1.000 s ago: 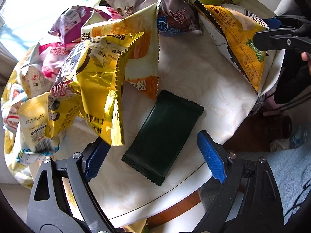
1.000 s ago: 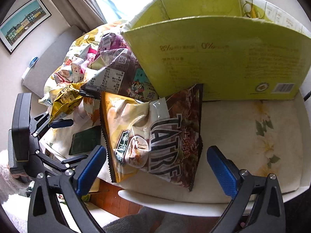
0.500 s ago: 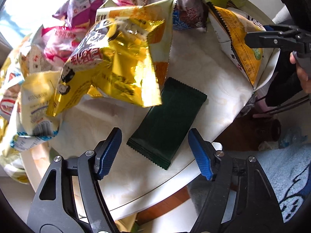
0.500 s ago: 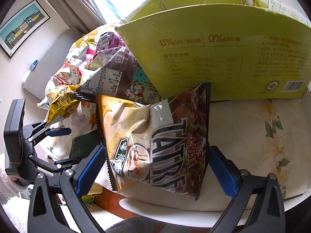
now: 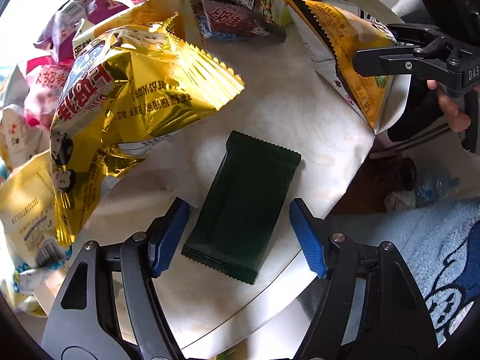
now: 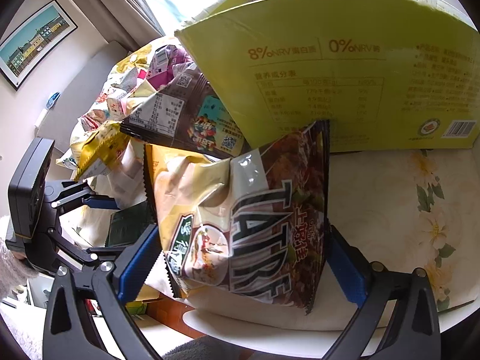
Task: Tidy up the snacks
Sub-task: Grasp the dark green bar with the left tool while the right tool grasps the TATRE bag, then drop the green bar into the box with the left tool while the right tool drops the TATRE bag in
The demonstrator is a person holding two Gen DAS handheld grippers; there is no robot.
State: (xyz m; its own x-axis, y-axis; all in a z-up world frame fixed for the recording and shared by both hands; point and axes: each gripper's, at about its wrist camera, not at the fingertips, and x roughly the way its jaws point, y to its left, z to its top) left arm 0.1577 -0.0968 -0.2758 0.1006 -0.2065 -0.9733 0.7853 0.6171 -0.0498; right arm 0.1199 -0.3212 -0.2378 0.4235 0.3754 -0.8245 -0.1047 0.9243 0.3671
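- Down over the white table [image 5: 300, 90], the left gripper [image 5: 240, 237] hangs with its blue pads on either side of a flat dark green foil packet [image 5: 240, 204]; a gap shows at each pad, so the jaws are unclenched and grasp nothing.
- That dark green packet lies flat near the table's rounded edge, apart from the other bags.
- Just beside it, toward the upper left, a crinkled gold foil snack bag [image 5: 129, 102] rests on a heap of pink, purple and yellow packets [image 5: 45, 84].
- Across the table, the right gripper [image 6: 240, 261] frames a large brown-and-cream crisp bag [image 6: 246, 219] printed with big dark letters; the pads sit right at the bag's two side edges, but I cannot tell whether they press on it.
- Behind that bag stands an open yellow-green cardboard box [image 6: 360, 60], the bag's top corner overlapping its front wall.
- A dark brown snack bag [image 6: 186, 114] leans at the box's left corner.
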